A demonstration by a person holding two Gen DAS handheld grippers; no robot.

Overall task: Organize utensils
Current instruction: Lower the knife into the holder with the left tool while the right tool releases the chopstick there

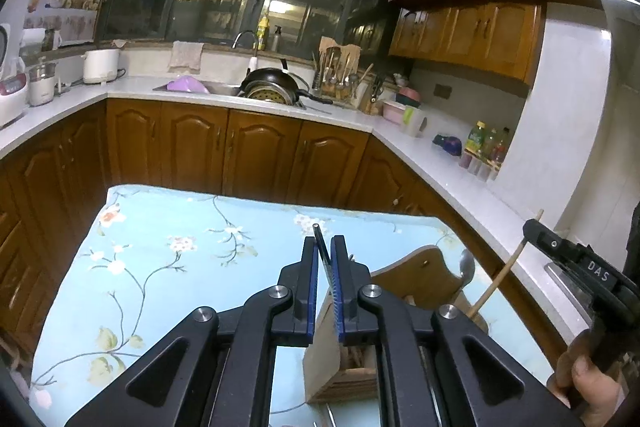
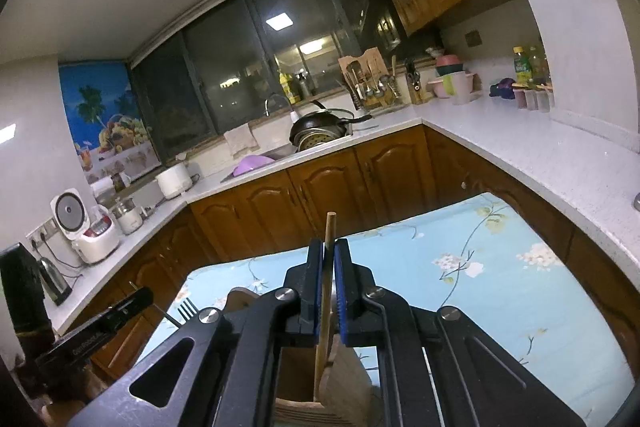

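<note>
Left gripper (image 1: 325, 247) clamped on a thin dark utensil handle (image 1: 319, 235), head hidden. Right gripper (image 2: 329, 259) clamped on a round wooden chopstick (image 2: 329, 231), both above a wooden utensil holder (image 1: 424, 277) on floral blue-clothed worktop (image 1: 168, 251).

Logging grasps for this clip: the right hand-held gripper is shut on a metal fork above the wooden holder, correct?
Not quite. The right hand-held gripper is shut on a wooden chopstick, not a fork, above the wooden holder; the right wrist view shows it.
</note>
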